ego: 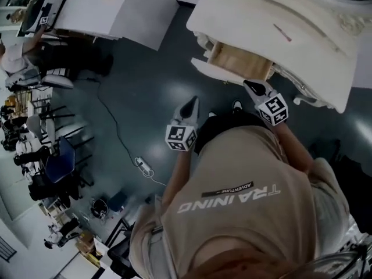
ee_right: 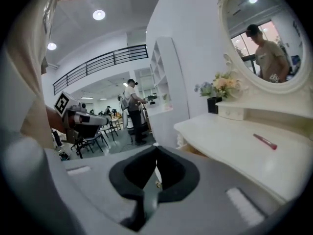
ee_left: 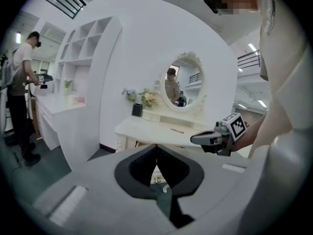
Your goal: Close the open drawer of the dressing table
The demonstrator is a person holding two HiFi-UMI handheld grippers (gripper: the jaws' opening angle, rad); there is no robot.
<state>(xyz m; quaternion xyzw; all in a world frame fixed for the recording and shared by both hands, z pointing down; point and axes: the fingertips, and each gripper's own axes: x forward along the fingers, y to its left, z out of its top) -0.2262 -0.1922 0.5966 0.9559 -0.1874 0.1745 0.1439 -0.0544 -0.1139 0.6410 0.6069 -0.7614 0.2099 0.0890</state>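
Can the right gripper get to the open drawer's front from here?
Probably yes: the right gripper, jaws shut and empty, hangs just before the open drawer of the dressing table, with nothing visible between them.

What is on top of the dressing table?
On the dressing table: an oval mirror, flowers in a dark pot, a pink stick. The mirror covers whatever is behind it.

The drawer (ego: 241,63) seems bare matt wood, the dressing table (ego: 250,10) smoothly painted.
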